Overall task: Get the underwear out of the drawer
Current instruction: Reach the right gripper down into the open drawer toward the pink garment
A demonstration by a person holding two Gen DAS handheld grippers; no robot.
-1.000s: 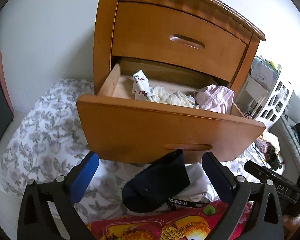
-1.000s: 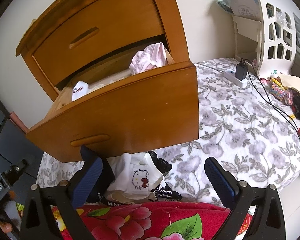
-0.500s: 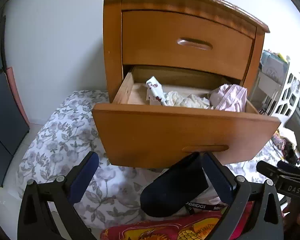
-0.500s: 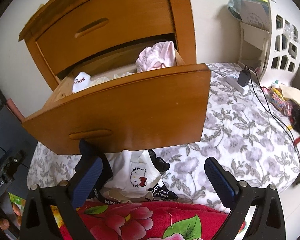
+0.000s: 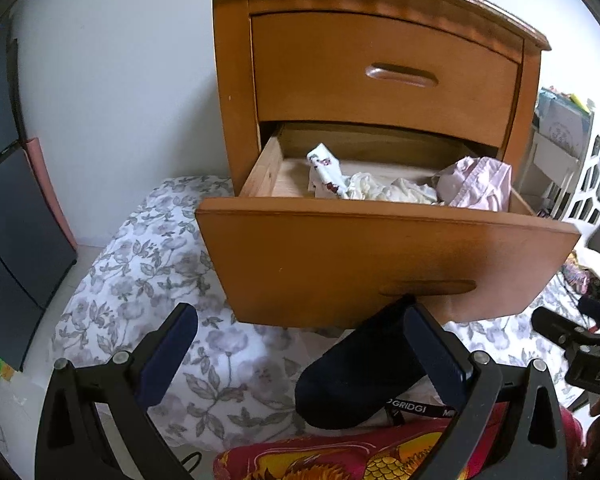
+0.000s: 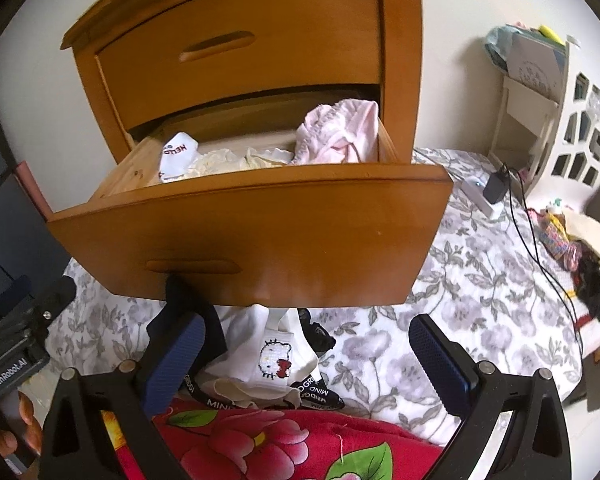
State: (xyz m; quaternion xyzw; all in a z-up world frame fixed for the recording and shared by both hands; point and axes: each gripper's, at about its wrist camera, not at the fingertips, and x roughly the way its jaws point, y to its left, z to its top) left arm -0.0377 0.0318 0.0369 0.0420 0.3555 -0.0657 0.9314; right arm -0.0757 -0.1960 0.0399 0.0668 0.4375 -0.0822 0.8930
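Underwear (image 5: 380,190) lies heaped in the open drawer (image 5: 380,256), more pieces already out on the bed (image 6: 480,280) below. Both tools, left (image 5: 300,354) and right (image 6: 304,356), hang wide and empty before the drawer front; I judge the next move is a reach over it to pinch another piece.

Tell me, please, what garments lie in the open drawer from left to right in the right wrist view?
White garment with red lettering → crumpled cream garments → pink garment, bunched against the right end of the open drawer.
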